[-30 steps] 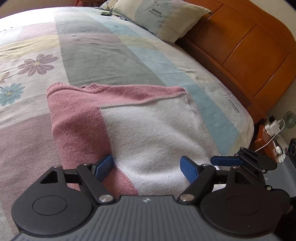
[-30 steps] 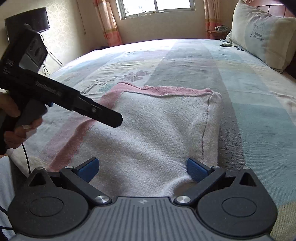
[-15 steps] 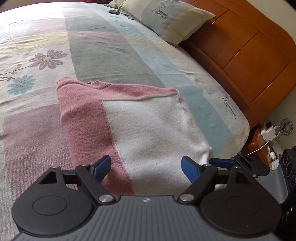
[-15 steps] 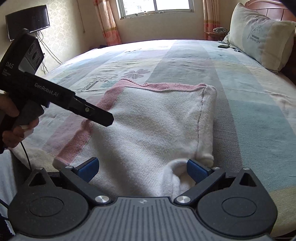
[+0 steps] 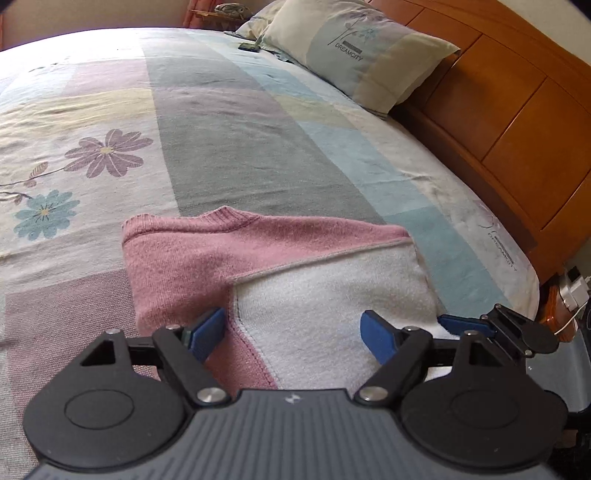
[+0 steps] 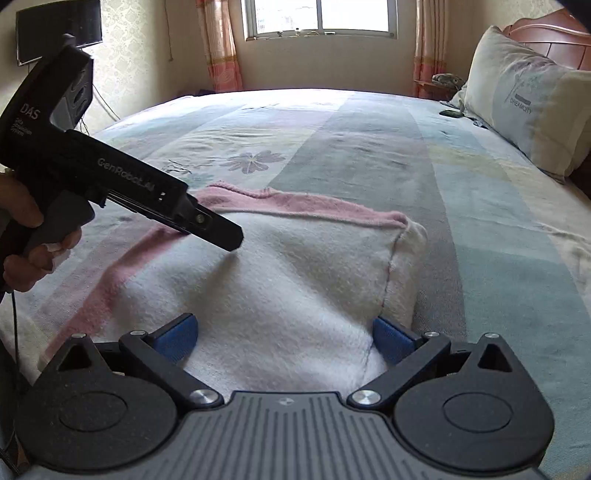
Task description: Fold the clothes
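**Desk:** Where is the garment sitting?

**Operator:** I see the sweater (image 5: 207,258) lying folded on the bed cover (image 5: 221,129), close to the near edge of the mattress. It's pink, with a white panel laid across the top. The ribbed collar faces the far side of the bed. A pillow (image 5: 365,55) leans against the wooden headboard (image 5: 498,110), well apart from the sweater.

**Desk:** And your left tongs?

**Operator:** My left gripper (image 5: 291,332) hangs over the near part of the sweater and tilts downward. Its jaws are closing a little, yet they stand wide. The seam between pink and white lies under the gap between the blue pads. Neither pad presses the knit, so it grasps nothing.

**Desk:** The right one?

**Operator:** My right gripper (image 6: 286,338) is spread wide too, released. The white fabric rises between its pads, with the sweater's right-hand edge just beside one of them. I can't tell whether that pad touches the cloth. From the right wrist view I also see a hand (image 6: 26,236) on the left tool's handle, under the window (image 6: 321,16).
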The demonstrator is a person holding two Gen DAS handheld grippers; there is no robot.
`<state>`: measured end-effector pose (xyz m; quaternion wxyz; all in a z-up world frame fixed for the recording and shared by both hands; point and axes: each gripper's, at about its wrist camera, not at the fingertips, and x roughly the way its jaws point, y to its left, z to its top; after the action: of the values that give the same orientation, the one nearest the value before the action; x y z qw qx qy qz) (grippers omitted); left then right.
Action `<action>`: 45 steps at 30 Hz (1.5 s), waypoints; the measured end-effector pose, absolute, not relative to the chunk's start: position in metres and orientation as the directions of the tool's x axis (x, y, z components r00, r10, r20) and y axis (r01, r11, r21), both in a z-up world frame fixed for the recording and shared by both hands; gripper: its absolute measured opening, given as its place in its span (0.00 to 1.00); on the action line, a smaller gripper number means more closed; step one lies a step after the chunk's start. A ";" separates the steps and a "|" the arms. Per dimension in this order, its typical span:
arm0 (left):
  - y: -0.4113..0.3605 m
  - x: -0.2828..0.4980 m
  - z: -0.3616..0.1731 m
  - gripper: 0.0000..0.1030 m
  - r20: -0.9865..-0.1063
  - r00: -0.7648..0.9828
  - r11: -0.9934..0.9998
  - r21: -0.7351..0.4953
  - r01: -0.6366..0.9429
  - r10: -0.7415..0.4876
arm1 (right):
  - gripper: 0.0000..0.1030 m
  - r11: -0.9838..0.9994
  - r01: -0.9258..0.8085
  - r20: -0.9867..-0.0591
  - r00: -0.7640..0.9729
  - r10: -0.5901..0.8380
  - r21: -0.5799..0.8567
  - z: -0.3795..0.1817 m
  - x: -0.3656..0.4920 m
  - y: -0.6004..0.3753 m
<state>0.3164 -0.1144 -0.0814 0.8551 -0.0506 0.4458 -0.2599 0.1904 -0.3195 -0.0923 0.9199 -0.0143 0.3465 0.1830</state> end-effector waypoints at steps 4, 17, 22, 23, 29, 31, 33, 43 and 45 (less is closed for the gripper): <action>-0.110 0.306 -0.059 0.76 -0.722 0.492 0.866 -0.326 0.379 -0.487 | 1.00 0.950 -0.262 -0.677 0.670 0.305 0.168 -0.091 0.186 -0.336; -0.066 0.255 -0.038 0.83 -0.764 0.592 0.965 -0.159 0.211 -0.255 | 1.00 0.926 -0.371 -0.604 0.722 0.338 0.075 -0.063 0.212 -0.262; -0.050 0.245 -0.044 0.84 -0.772 0.591 0.970 -0.154 0.186 -0.236 | 1.00 0.937 -0.331 -0.628 0.707 0.326 0.114 -0.094 0.217 -0.266; -0.048 0.245 -0.045 0.84 -0.772 0.592 0.972 -0.155 0.177 -0.231 | 1.00 0.936 -0.336 -0.630 0.704 0.326 0.109 -0.089 0.215 -0.265; -0.042 0.244 -0.048 0.84 -0.770 0.605 0.978 -0.139 0.152 -0.204 | 1.00 0.874 -0.472 -0.559 0.697 0.449 0.113 -0.062 0.201 -0.246; -0.038 0.243 -0.047 0.84 -0.770 0.607 0.980 -0.136 0.145 -0.197 | 1.00 0.843 -0.531 -0.588 0.657 0.472 0.084 -0.070 0.202 -0.232; -0.031 0.242 -0.047 0.84 -0.769 0.609 0.981 -0.142 0.132 -0.193 | 1.00 0.852 -0.523 -0.653 0.632 0.417 0.039 -0.088 0.207 -0.221; -0.018 0.238 -0.043 0.84 -0.768 0.614 0.984 -0.143 0.110 -0.180 | 1.00 0.848 -0.528 -0.642 0.633 0.433 0.052 -0.074 0.238 -0.200; -0.016 0.235 -0.039 0.84 -0.764 0.621 0.985 -0.139 0.107 -0.175 | 1.00 0.856 -0.514 -0.649 0.634 0.422 0.054 -0.080 0.239 -0.201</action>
<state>0.2352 -0.0163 -0.0393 0.8993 -0.0397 0.4284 -0.0785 0.2389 -0.2009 -0.0800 0.9013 -0.0682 0.3401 0.2596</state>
